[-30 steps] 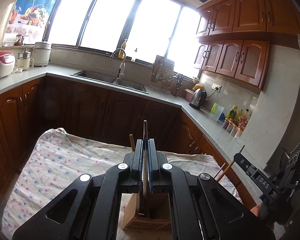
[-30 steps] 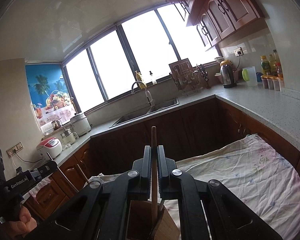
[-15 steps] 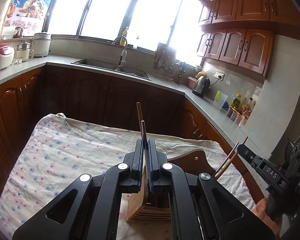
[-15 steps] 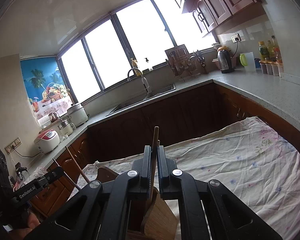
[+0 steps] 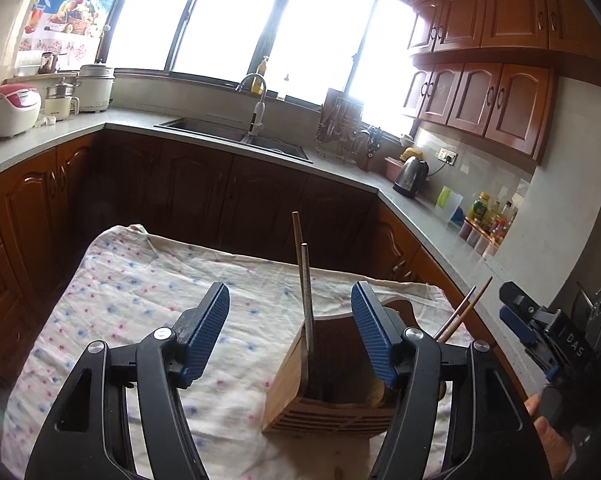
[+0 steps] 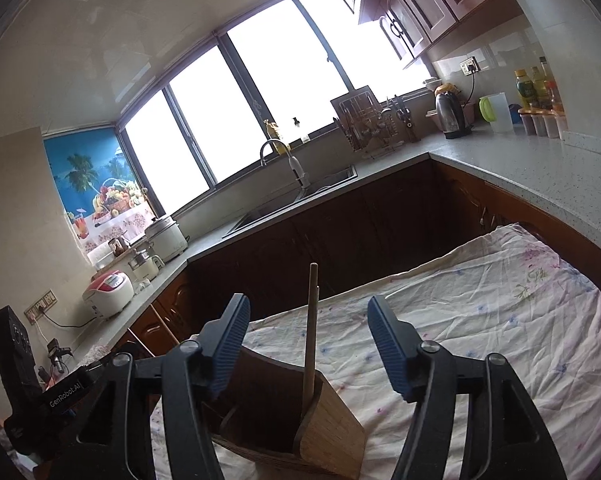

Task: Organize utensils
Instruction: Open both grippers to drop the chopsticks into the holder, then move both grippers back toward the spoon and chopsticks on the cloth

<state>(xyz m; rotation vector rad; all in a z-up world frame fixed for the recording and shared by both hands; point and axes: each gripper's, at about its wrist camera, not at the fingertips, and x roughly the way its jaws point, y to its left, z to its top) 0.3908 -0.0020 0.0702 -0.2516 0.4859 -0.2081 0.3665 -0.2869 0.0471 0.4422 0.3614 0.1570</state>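
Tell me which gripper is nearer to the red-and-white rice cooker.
Left. The left gripper is on the wooden holder's side facing the rice cooker; the right gripper is beyond, toward the kettle.

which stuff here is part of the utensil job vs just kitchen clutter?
Job:
- wooden utensil holder
- chopsticks standing in it
- left tongs and right tongs, both open, jaws just opened, nothing gripped

Clutter:
- floral cloth
- kettle
- rice cooker
- dish rack
- sink
- condiment bottles
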